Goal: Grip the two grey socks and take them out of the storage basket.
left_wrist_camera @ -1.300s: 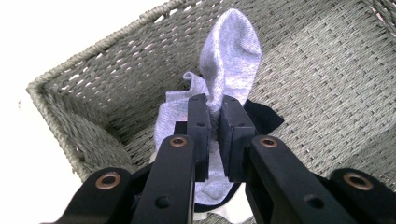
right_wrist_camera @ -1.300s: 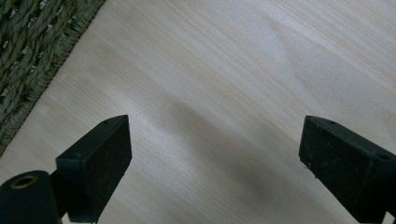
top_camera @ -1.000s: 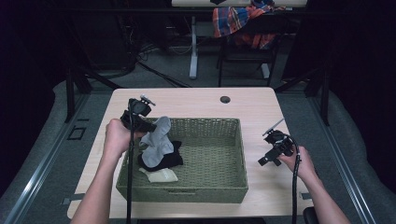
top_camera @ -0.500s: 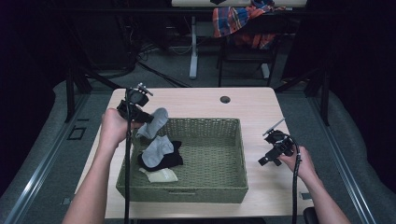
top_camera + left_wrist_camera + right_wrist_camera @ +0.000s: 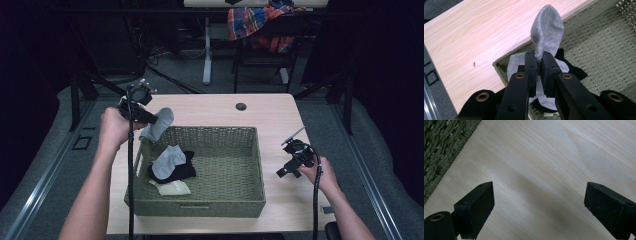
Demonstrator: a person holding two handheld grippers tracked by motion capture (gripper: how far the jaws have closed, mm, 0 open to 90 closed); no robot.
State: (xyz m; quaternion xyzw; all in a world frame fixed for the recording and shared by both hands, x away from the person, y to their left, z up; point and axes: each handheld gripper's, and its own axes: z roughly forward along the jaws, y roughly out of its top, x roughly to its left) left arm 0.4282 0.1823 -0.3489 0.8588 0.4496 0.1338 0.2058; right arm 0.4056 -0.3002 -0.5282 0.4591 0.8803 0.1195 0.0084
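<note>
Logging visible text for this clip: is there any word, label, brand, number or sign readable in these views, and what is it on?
None readable.
Basket: plain weave, no label.
Grey sock in the left tool: no print or logo shows.
Black sock and cream item: no marking shows.
Table: bare wood grain with a small dark speck, not text.
Right tool, open: no marking on it.

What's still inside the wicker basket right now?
In the wicker basket, at its left end: a grey sock lying on a black garment, and a cream item beside them. Anything beneath that pile is covered.
</note>
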